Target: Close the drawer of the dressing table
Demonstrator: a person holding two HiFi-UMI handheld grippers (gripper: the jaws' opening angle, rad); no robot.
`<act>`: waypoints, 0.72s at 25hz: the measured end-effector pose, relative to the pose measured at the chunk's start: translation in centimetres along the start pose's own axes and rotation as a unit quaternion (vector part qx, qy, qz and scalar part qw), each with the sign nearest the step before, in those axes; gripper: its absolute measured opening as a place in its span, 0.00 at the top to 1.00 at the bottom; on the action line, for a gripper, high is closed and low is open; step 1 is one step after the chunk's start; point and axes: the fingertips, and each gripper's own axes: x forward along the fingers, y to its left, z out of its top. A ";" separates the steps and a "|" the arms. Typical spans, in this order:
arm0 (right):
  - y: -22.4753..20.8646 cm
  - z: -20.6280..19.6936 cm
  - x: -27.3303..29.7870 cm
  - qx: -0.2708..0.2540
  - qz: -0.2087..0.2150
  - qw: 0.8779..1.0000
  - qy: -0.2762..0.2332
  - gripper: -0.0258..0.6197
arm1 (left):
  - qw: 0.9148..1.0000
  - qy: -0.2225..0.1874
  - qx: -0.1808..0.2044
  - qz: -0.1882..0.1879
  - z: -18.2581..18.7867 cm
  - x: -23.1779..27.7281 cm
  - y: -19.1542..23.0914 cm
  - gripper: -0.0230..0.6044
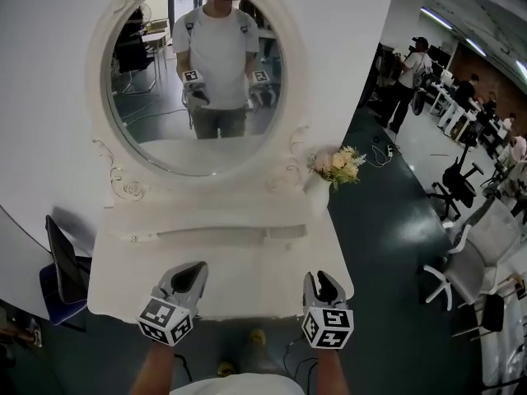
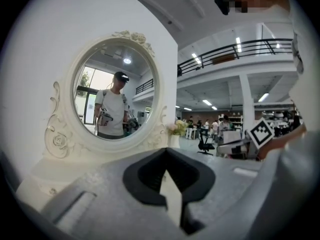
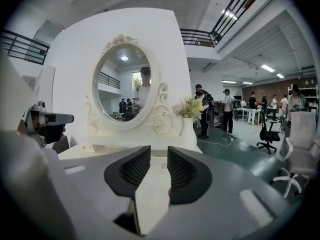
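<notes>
The white dressing table (image 1: 123, 278) with its oval mirror (image 1: 198, 130) stands right in front of me. A low raised shelf with small knobs (image 1: 216, 237) runs along the back of its top. The drawer front under the near edge is hidden, so I cannot tell whether it stands out. Both grippers hover over the near edge of the top and touch nothing. My left gripper (image 1: 191, 276) (image 2: 166, 154) has its tips together and is empty. My right gripper (image 1: 323, 285) (image 3: 158, 156) is open, with only the tabletop showing through the gap.
A vase of pale flowers (image 1: 338, 164) (image 3: 190, 107) stands at the table's back right corner. A dark chair (image 1: 62, 270) is close on the left. Office chairs (image 1: 461, 262) and people (image 1: 412, 64) are on the dark floor to the right.
</notes>
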 end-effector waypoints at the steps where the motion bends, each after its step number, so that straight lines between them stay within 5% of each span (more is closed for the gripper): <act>1: -0.4 0.0 1.2 0.001 0.004 1.000 0.005 0.82 | 1.000 0.001 -0.001 0.001 0.0 1.1 0.4 0.97; 18: -4.0 -4.0 13.4 0.011 0.066 0.994 0.089 0.82 | 0.998 0.047 -0.038 0.036 -4.4 11.5 3.9 0.97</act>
